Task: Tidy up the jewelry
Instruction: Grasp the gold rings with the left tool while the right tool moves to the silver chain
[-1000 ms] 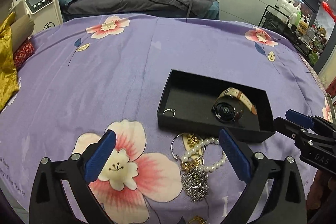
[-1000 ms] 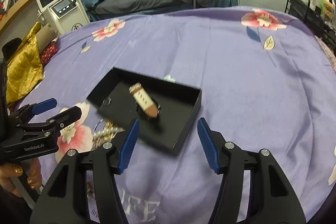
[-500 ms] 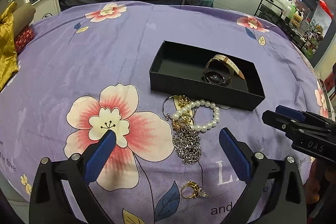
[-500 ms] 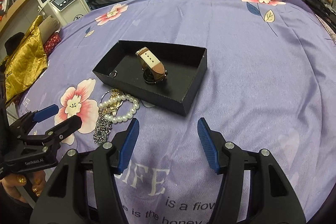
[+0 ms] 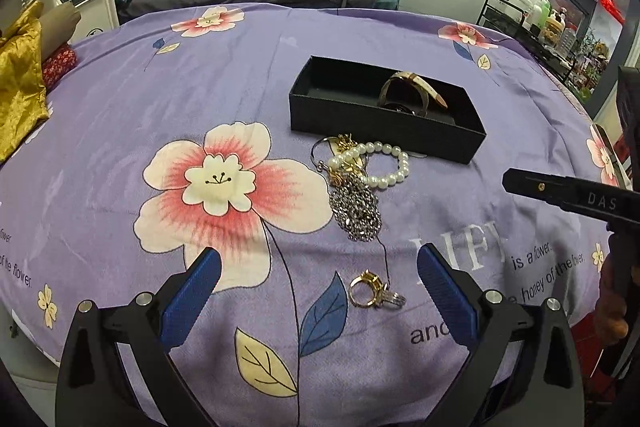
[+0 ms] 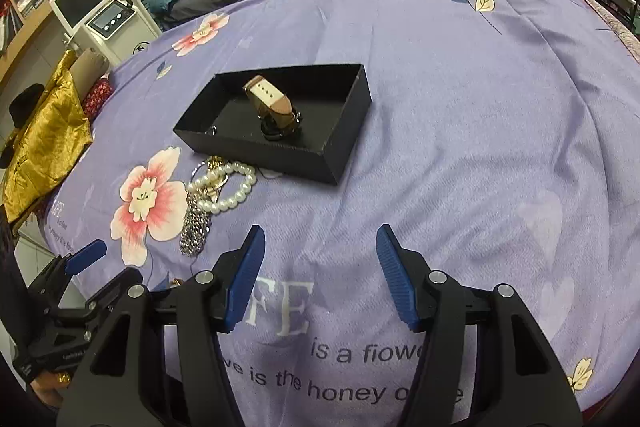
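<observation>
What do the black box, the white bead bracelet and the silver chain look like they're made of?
Black box: likely matte cardboard, with thin flat walls and no shine.
Bead bracelet: glossy white beads, pearl or imitation.
Chain: silvery metal by its glinting links.

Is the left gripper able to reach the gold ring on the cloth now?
Probably yes. The gold ring lies alone on the purple cloth, just ahead of the left gripper, whose jaws stand open and empty.
</observation>
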Motion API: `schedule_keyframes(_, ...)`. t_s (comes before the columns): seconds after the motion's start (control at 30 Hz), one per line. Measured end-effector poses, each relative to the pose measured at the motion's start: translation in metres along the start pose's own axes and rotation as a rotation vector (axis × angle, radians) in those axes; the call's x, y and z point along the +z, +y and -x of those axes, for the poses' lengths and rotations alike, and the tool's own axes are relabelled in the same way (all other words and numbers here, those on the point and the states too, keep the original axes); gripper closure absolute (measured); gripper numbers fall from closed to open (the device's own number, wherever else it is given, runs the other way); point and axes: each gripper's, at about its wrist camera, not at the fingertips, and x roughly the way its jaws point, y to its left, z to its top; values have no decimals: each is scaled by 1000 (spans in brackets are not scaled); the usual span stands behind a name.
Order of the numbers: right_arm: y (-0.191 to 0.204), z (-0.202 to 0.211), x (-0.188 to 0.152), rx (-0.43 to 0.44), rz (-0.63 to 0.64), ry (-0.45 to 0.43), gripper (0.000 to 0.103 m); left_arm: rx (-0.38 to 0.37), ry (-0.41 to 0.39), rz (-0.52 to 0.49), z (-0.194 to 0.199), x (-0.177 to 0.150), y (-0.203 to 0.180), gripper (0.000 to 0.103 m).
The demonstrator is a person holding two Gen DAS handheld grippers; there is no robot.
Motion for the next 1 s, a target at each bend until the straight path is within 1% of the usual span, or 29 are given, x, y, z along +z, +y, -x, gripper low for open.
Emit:
schedule_keyframes(0.13, 2, -1, -3, 4, 2, 6, 45, -2, 14, -41, -2, -11, -8, 9)
schedule_keyframes(0.23, 7, -3, -5, 5, 15, 11, 45, 15, 28, -94, -7, -14, -18, 21)
schedule_keyframes(0.27, 9, -5, -6, 5, 24, 17, 45, 14, 33, -107, -9, -15, -21, 28)
schedule_keyframes(0.3, 10, -6, -6, 5, 31, 22, 45, 12, 37, -116, -11, -16, -23, 32)
schedule_keyframes(0.37, 14, -9, -7, 4, 44, 34, 45, 6, 52, -132, -15, -19, -28, 34)
schedule_keyframes(0.43, 16, -11, -9, 7, 52, 42, 45, 11, 64, -151, -20, -22, -32, 37)
schedule_keyframes(0.5, 19, -13, -11, 8, 59, 50, 45, 22, 79, -178, -27, -24, -36, 43)
schedule_keyframes(0.6, 22, -15, -12, 8, 65, 55, 45, 31, 88, -198, -34, -26, -40, 48)
schedule_keyframes(0.63, 23, -15, -12, 8, 67, 56, 45, 35, 82, -198, -34, -27, -40, 49)
schedule_keyframes(0.67, 24, -16, -13, 8, 69, 57, 45, 39, 76, -201, -34, -26, -41, 54)
schedule_keyframes(0.7, 25, -16, -14, 8, 70, 59, 45, 46, 72, -205, -34, -26, -41, 64)
schedule_keyframes(0.77, 27, -17, -14, 10, 75, 64, 45, 59, 66, -196, -34, -24, -39, 65)
schedule_keyframes(0.93, 37, -20, -17, 23, 104, 75, 45, 38, 53, -116, -29, -17, -22, 68)
schedule_keyframes(1.0, 42, -22, -18, 35, 118, 77, 45, 19, 39, -75, -24, -13, -11, 72)
